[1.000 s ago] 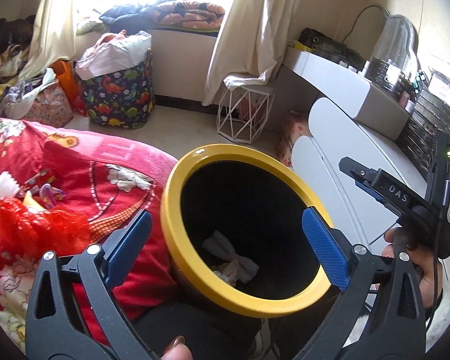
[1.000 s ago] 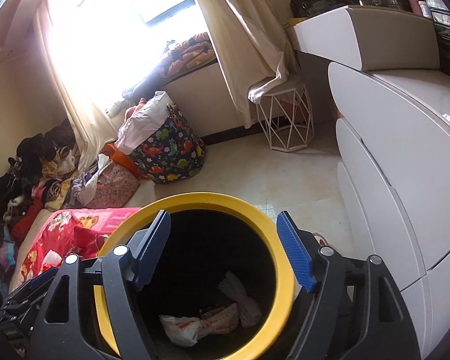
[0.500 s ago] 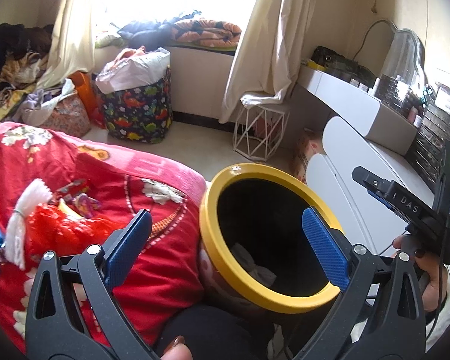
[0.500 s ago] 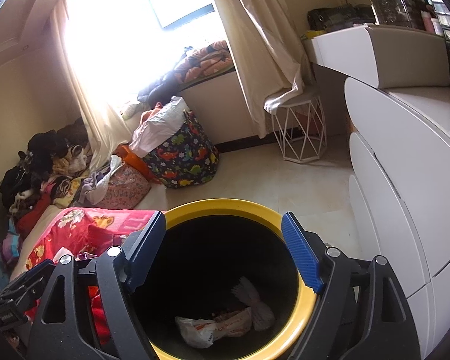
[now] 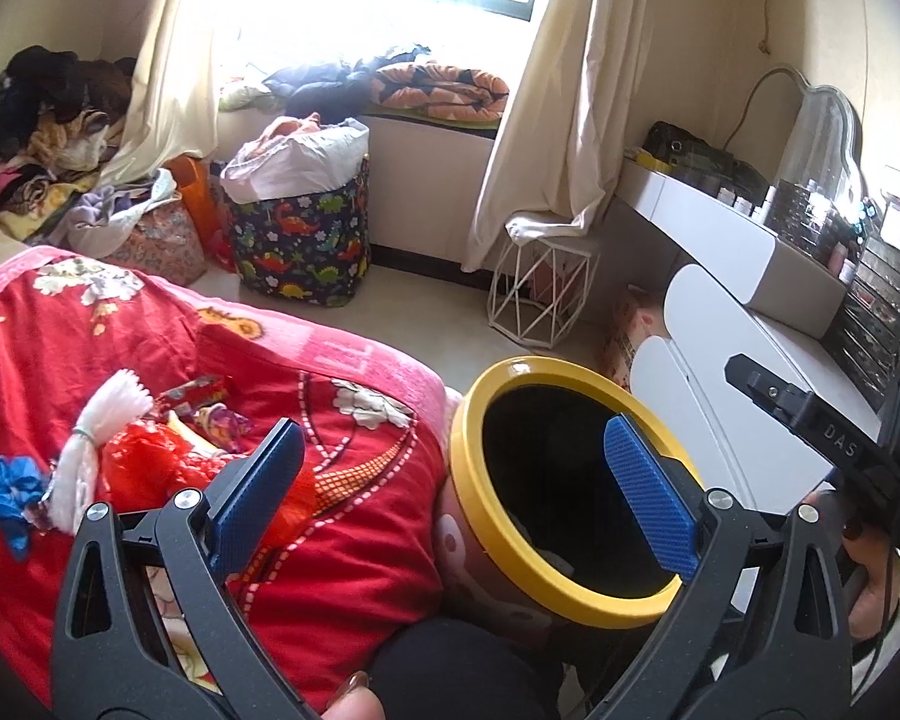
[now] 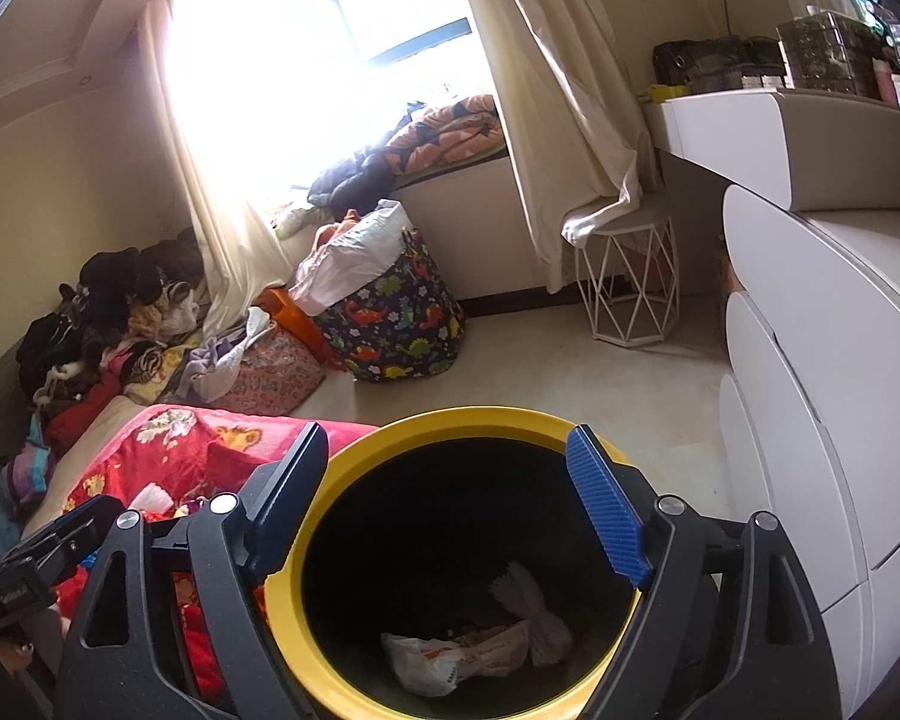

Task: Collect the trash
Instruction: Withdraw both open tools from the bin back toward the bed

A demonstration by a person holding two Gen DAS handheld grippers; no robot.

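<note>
The left gripper (image 5: 450, 468) has its fingers spread wide with nothing between them. Past its right finger stands the yellow-rimmed bin (image 5: 468, 468); past its left finger lies a red flowered blanket (image 5: 342, 540) on the bed. Beyond the left fingertip, loose trash rests on that blanket: a red plastic bag (image 5: 144, 456), a white paper fan (image 5: 111, 414) and a blue scrap (image 5: 3, 489).

The right gripper (image 6: 450, 504) also has its fingers released and empty, hanging above the bin (image 6: 450, 420). Between and below its fingers, at the bottom of the bin, lie a crumpled white wrapper (image 6: 450, 660) and a white pleated paper (image 6: 534, 606).
</note>
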